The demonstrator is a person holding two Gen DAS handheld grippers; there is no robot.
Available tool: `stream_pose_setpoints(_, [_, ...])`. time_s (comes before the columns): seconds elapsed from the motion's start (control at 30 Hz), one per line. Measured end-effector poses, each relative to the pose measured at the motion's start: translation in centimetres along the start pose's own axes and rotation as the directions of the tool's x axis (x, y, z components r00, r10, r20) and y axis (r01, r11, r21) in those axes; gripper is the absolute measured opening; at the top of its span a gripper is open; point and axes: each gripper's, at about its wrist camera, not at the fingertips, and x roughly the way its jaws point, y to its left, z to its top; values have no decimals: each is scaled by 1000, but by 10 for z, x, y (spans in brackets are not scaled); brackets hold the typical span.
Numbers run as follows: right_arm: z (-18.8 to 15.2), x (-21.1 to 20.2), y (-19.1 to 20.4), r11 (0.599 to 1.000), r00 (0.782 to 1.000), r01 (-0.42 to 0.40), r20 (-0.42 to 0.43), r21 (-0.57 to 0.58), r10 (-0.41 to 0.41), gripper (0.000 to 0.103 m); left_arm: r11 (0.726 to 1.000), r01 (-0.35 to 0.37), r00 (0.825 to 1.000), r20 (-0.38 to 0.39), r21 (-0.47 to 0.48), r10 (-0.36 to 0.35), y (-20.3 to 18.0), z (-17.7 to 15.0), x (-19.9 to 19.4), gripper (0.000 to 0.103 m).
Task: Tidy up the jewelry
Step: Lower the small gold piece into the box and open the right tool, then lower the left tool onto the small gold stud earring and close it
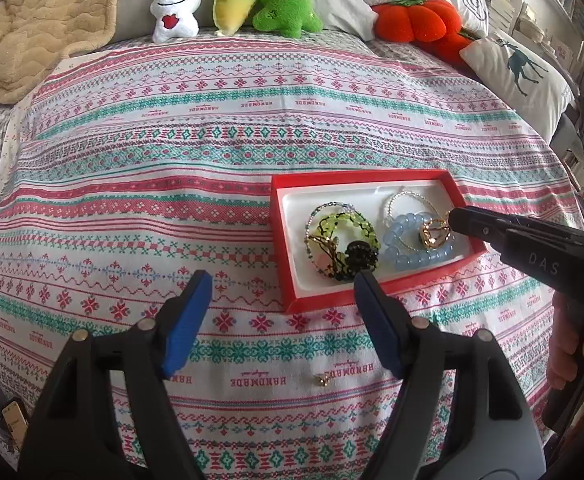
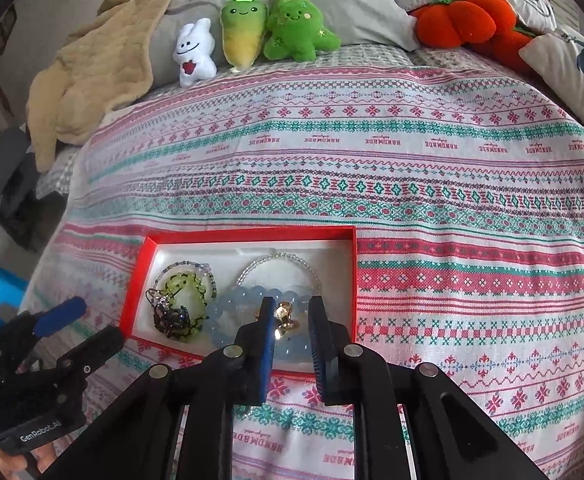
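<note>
**Gold piece over the red box**

We're over the bed's patterned red, green and white cloth (image 1: 252,128), its near half carrying our shallow red cardboard box (image 2: 349,280) with white lining. Inside: pale blue beaded bracelet (image 1: 401,254), green beaded bracelet (image 1: 355,224), clear beaded ring (image 2: 280,258). Right gripper (image 2: 290,322) has narrowly parted jaws flanking the gold ornament (image 2: 284,320), contact unclear. Left gripper (image 1: 284,292) is spread wide, empty, by the box's near edge. A small gold stud (image 1: 323,379) lies on the cloth.
</note>
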Motion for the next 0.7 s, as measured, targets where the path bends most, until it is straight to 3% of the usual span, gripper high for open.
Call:
stream_pose_setpoints(0.03, [-1, -2, 1, 1000, 1000, 1, -1, -7, -1, 23, 1000, 2, 1000, -1, 5, -2, 0, -1, -1, 76])
stream_pose_setpoints(0.1, [-3, -7, 2, 1000, 1000, -3, 4, -20, 3, 45, 1000, -4, 1000, -4, 11, 4, -1, -3, -3, 77])
stream_pose_setpoints(0.13, [-4, -9, 2, 1000, 1000, -6, 10, -23, 6, 67, 1000, -5, 1000, -6, 11, 5, -1, -5, -4, 78])
stream_pose_setpoints(0.17, [-5, -14, 3, 1000, 999, -5, 34, -26, 6, 70, 1000, -6, 1000, -10, 9, 6, -1, -6, -5, 78])
stream_pose_setpoints(0.37, [-11, -31, 0, 999, 998, -23, 55, -24, 24, 70, 1000, -3, 999, -44, -13, 2, 0, -17, -8, 78])
stream_pose_setpoints(0.7, [-38, -38, -8, 997, 999, 48, -12, -56, -49, 70, 999, 23, 991, -129, -38, -28, 6, -41, -4, 78])
